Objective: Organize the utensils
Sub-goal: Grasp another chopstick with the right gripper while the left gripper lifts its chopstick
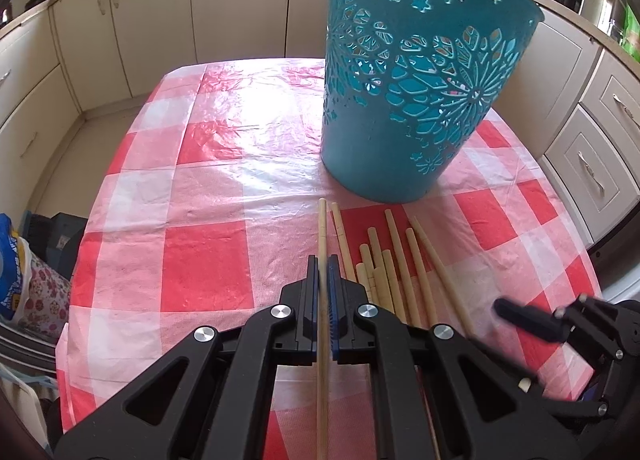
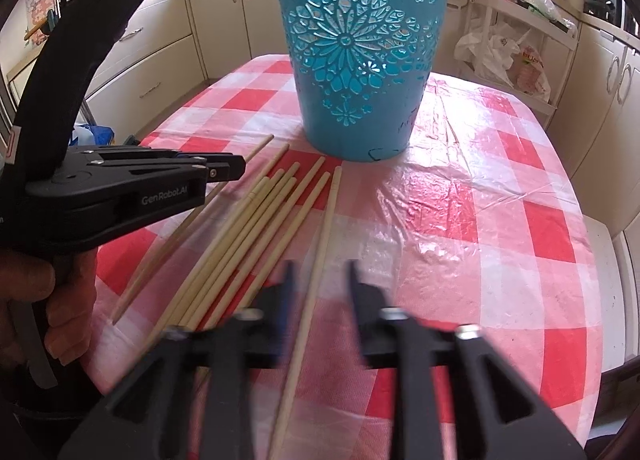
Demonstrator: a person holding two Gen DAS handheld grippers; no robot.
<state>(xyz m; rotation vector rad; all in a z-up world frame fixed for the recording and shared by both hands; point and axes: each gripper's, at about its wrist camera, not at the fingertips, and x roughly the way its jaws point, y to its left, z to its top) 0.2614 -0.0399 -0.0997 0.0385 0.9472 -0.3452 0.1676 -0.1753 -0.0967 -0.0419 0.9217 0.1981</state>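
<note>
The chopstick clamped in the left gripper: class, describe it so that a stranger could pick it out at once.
Find the teal basket on the checked tablecloth. In front of it lie pale chopsticks. The one wanted is leftmost, apart from the bunch, and the only one pinched between the left gripper's shut jaws.

1 teal basket (image 2: 360,60), about 9 chopsticks (image 2: 256,220) (bundle partly overlapped), 2 grippers (image 1: 323,276).

Chopsticks (image 2: 256,228) before bucket (image 2: 360,60)

Teal floral-cutout basket (image 1: 404,100), red-white checked tablecloth (image 1: 208,260).
</note>
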